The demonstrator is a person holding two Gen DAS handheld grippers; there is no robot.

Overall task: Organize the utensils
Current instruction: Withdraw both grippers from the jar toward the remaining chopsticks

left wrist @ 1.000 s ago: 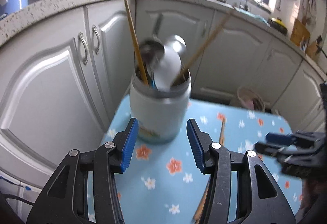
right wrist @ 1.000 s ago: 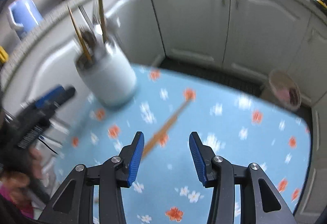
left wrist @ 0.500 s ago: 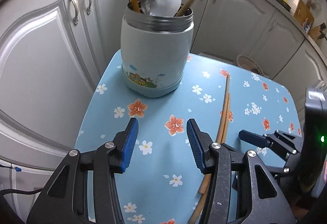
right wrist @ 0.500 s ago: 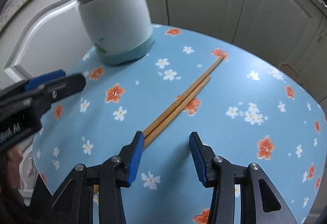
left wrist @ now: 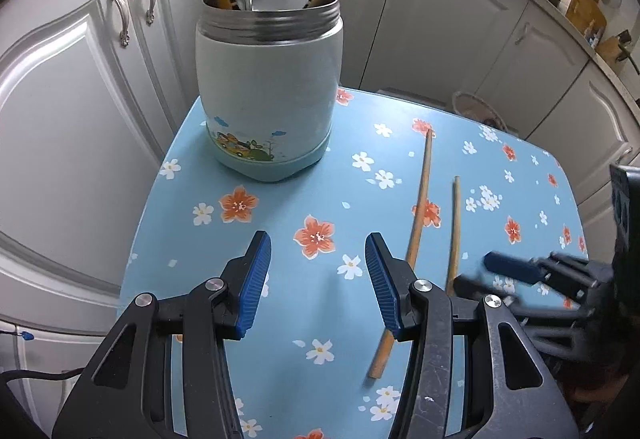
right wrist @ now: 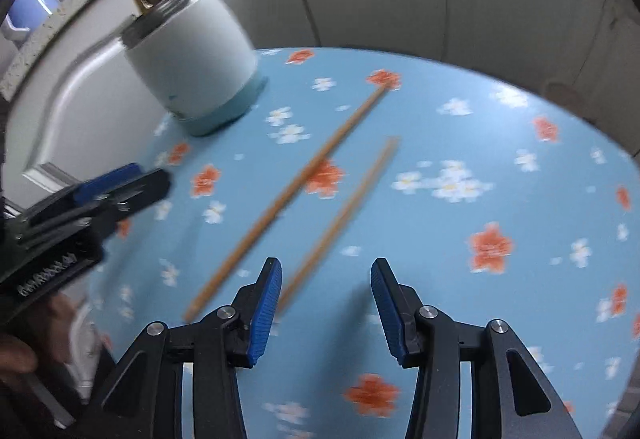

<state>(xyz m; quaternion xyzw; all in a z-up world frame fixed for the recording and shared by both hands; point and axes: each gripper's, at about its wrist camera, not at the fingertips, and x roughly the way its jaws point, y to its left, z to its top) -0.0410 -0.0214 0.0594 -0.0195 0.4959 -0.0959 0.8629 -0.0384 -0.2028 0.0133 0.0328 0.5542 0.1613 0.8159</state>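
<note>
A pale green utensil jar (left wrist: 269,91) with a steel rim stands at the table's far left and holds two chopsticks, spoons and a white ladle; it also shows in the right wrist view (right wrist: 192,67). Two wooden chopsticks lie apart on the floral tablecloth: a long one (left wrist: 416,223) (right wrist: 288,191) and another to its right (left wrist: 454,227) (right wrist: 344,215). My left gripper (left wrist: 318,281) is open and empty above the cloth, left of the chopsticks. My right gripper (right wrist: 326,311) is open and empty, its left finger beside the near end of the right chopstick.
The small table (left wrist: 200,271) with the blue floral cloth is ringed by white cabinet doors (left wrist: 80,99). Its left and far edges are close to the jar. A woven basket (left wrist: 478,111) sits on the floor beyond the table.
The two chopsticks, side by side before, now lie apart. My right gripper has moved lower and closer to them. My left gripper has moved in a little toward the jar.
</note>
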